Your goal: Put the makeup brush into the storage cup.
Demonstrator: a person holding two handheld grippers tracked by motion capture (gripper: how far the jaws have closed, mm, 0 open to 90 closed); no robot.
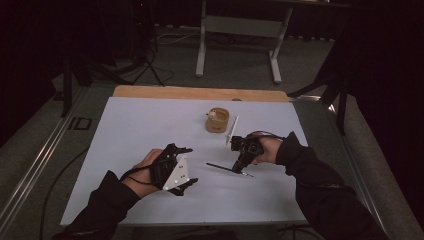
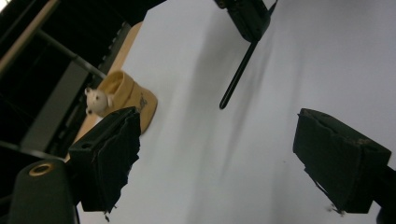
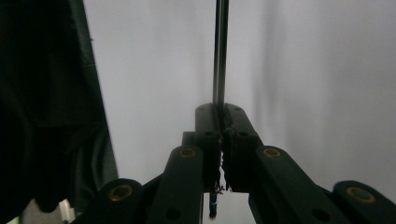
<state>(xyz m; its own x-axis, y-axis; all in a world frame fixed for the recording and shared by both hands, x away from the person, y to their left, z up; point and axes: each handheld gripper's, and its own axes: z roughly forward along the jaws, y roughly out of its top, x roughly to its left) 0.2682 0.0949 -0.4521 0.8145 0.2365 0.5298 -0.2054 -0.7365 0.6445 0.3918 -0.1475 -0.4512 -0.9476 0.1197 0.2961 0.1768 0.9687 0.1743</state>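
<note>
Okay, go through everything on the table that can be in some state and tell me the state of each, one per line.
Left gripper: jaws open, nothing between them.
Right gripper: jaws shut on the black pen.
Black pen: held near one end, slanting across the white sheet.
Tan cup: upright, a small white figure at its rim.

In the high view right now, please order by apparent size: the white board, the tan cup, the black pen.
1. White board, by far the largest.
2. Black pen: longer than the cup is wide, but very thin.
3. Tan cup: bulkier, so places two and three are unsure.
</note>
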